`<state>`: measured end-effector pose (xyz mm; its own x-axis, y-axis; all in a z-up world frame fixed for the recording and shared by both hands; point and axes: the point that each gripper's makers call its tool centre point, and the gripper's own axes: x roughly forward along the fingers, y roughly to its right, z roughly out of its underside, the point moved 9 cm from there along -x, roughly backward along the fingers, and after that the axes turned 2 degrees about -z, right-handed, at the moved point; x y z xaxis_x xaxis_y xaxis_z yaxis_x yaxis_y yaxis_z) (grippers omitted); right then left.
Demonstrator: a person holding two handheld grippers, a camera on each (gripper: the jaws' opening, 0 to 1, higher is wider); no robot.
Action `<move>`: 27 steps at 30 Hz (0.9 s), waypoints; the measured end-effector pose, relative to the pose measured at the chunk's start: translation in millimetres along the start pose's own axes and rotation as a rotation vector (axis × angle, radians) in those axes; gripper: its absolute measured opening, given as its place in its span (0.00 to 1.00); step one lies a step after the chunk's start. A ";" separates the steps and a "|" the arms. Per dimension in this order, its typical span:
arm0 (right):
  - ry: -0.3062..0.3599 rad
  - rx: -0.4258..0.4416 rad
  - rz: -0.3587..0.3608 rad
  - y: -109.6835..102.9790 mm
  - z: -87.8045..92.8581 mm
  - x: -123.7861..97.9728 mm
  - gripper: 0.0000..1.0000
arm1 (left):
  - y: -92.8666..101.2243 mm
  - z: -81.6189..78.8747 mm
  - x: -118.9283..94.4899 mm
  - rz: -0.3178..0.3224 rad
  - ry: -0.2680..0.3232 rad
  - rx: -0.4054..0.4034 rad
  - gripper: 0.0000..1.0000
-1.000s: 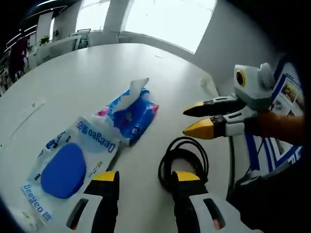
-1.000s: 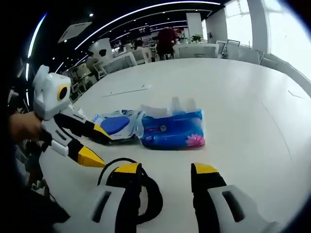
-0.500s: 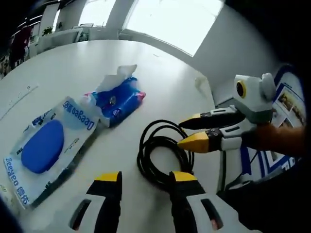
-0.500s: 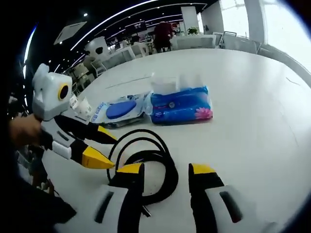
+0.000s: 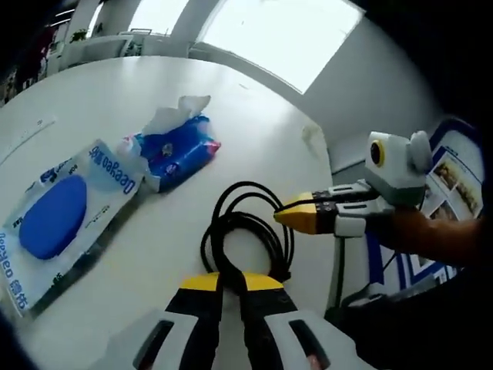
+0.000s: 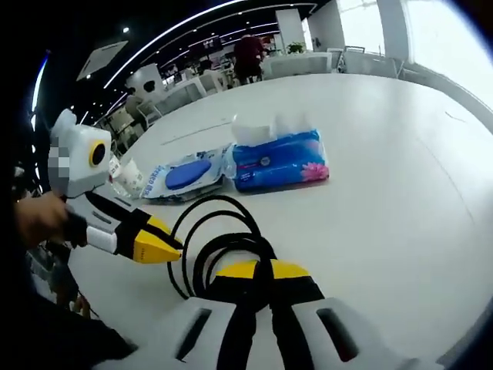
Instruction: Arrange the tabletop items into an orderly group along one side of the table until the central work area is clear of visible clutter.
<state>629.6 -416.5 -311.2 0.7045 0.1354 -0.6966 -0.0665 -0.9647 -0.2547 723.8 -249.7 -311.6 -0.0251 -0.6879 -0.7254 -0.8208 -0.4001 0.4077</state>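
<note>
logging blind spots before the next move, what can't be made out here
- Left gripper view: the black cable's near loops run under the left claw.
- Right gripper view: the cable's near part sits behind the right claw.
- Left gripper view: the wipes pack is cut by the rim.

left claw (image 5: 229,282) clamps black cable (image 5: 246,231) | right claw (image 5: 296,212) closed

In the left gripper view, a coiled cable (image 5: 246,231) is seen on the surface (image 5: 254,116) just ahead of the left claw (image 5: 231,282), at 12 o'clock. The right claw (image 5: 296,216) is met at 2 o'clock, touching the coil. A tissue pack (image 5: 176,150) lies at 11 o'clock, with a wipes pack (image 5: 58,216) beside it at 10 o'clock.
</note>
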 end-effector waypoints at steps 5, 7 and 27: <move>0.034 -0.021 -0.002 -9.4 -9.2 -5.8 0.00 | 3.9 -5.0 -6.5 -0.006 -0.010 0.003 0.05; 0.048 -0.028 0.003 -12.1 -14.2 -8.5 0.00 | 5.4 -8.8 -9.9 -0.003 0.004 0.004 0.05; 0.085 -0.053 -0.044 -17.8 -54.1 11.6 0.00 | -12.0 -30.7 -29.1 -0.031 0.080 -0.031 0.04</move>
<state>677.2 -409.9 -278.5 0.7633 0.1606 -0.6258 0.0018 -0.9691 -0.2466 751.9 -243.5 -278.4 0.0471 -0.7206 -0.6918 -0.8022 -0.4399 0.4037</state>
